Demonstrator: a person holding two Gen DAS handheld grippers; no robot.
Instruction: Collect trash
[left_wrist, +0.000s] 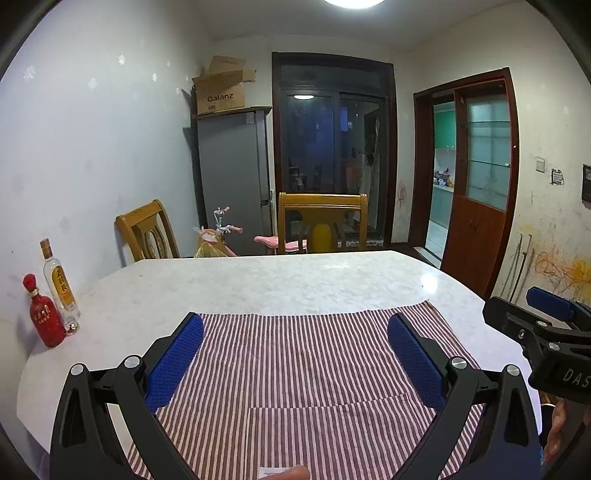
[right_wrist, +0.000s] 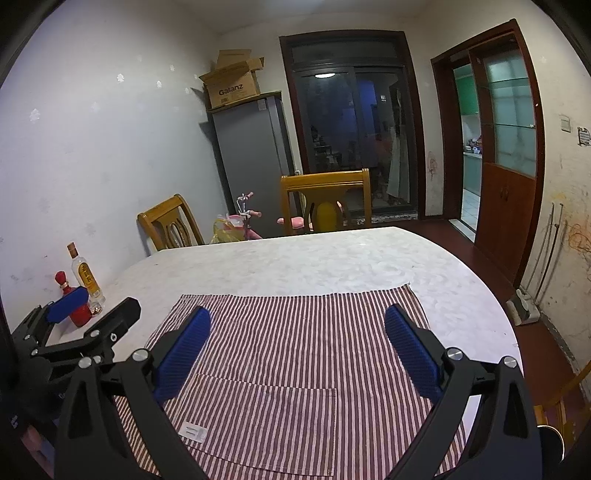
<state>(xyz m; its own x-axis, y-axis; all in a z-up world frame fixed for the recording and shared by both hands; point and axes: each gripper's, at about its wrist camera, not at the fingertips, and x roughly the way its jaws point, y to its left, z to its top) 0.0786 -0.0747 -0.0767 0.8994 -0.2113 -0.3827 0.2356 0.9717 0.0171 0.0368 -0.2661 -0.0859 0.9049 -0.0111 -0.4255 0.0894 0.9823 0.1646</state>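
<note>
A small white wrapper (right_wrist: 192, 431) lies flat on a red-and-white striped cloth (right_wrist: 295, 350) near the front of the marble table (right_wrist: 295, 258). In the left wrist view only the wrapper's edge (left_wrist: 271, 470) shows at the bottom, beside a skin-coloured shape that looks like a fingertip. My left gripper (left_wrist: 295, 321) hovers open over the cloth (left_wrist: 295, 369), nothing between its blue pads. My right gripper (right_wrist: 298, 313) is likewise open and empty above the cloth. Each appears in the other's view, the right gripper (left_wrist: 524, 301) at the right edge and the left gripper (right_wrist: 110, 297) at the left.
A red bottle (left_wrist: 44, 317) and a clear bottle (left_wrist: 61, 284) stand at the table's left edge by the wall. Two wooden chairs (left_wrist: 321, 221) sit at the far side, with a pink tricycle (left_wrist: 221, 232), a grey fridge (left_wrist: 232, 173) and a cardboard box (left_wrist: 221, 88) behind.
</note>
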